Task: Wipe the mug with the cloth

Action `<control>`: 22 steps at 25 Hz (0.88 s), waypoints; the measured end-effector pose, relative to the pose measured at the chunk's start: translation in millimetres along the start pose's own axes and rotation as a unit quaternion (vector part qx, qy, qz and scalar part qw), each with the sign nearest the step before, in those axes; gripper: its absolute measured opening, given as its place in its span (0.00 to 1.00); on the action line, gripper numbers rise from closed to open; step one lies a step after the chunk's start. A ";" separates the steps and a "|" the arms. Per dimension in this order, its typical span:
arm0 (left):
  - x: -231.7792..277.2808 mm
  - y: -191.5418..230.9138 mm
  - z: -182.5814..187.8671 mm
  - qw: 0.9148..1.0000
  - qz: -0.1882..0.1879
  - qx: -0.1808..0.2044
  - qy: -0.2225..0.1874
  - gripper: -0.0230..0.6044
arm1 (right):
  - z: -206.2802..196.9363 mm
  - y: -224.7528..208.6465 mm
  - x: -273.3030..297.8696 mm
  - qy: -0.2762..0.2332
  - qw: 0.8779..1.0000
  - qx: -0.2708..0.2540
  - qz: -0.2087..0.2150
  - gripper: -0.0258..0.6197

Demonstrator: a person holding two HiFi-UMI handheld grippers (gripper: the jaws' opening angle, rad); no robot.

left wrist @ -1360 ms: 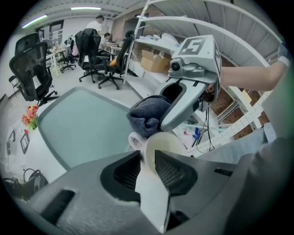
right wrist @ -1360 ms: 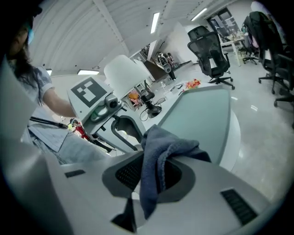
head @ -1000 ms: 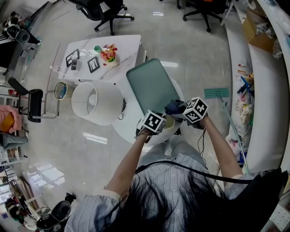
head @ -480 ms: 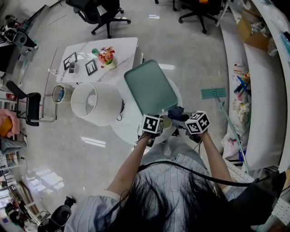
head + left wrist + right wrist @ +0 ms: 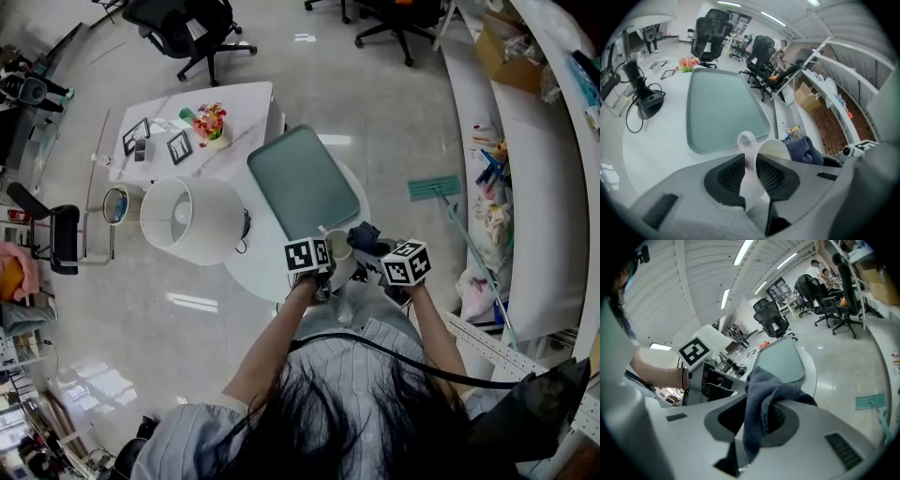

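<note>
Left claw point(image 5: 750, 168) is clenched on the mug point(image 5: 774, 150). The white handle runs down between my pads with its loop poking out past them, though from this angle I can't be sure how much of the handle is actually pinched. The mug sits tipped, mouth turned away from the green tray point(image 5: 719, 105), just off that tray's near right corner and over the white counter point(image 5: 656, 140). Right claw point(image 5: 761, 417) is grasping the dark blue cloth point(image 5: 761, 387): a fold is nipped between the pads, with the rest bunching above them and a tail hanging below. The bundle is on the mug's far side from the tray, right up against the rim.
</note>
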State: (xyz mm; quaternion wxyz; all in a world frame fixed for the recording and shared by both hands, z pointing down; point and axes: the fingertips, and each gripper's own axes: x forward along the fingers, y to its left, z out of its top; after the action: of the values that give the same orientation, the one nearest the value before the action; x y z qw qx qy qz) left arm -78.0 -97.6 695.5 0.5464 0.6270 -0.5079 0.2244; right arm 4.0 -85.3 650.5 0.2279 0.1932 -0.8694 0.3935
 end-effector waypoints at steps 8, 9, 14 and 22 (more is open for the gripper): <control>-2.8 1.8 -11.0 0.989 0.015 -0.146 -0.020 0.16 | -4.7 3.6 -1.4 -0.023 0.999 0.022 -0.020 0.16; -3.1 1.4 -12.9 0.988 0.015 -0.155 -0.020 0.16 | -5.3 3.8 -1.6 -0.027 0.999 0.027 -0.021 0.16; -0.9 -2.2 -11.0 0.994 -0.003 -0.110 0.002 0.16 | -5.5 1.4 -3.5 -0.028 0.999 0.032 -0.020 0.16; -27.5 -9.1 2.5 0.981 -0.019 0.188 0.035 0.39 | -6.0 1.5 -2.9 -0.032 0.999 0.035 -0.022 0.16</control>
State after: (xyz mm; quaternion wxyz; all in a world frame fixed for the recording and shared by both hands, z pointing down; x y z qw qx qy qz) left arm -81.1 -90.2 667.6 0.4404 0.7201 -0.4247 0.3272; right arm 7.1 -79.3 651.5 0.2018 0.2327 -0.8573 0.4126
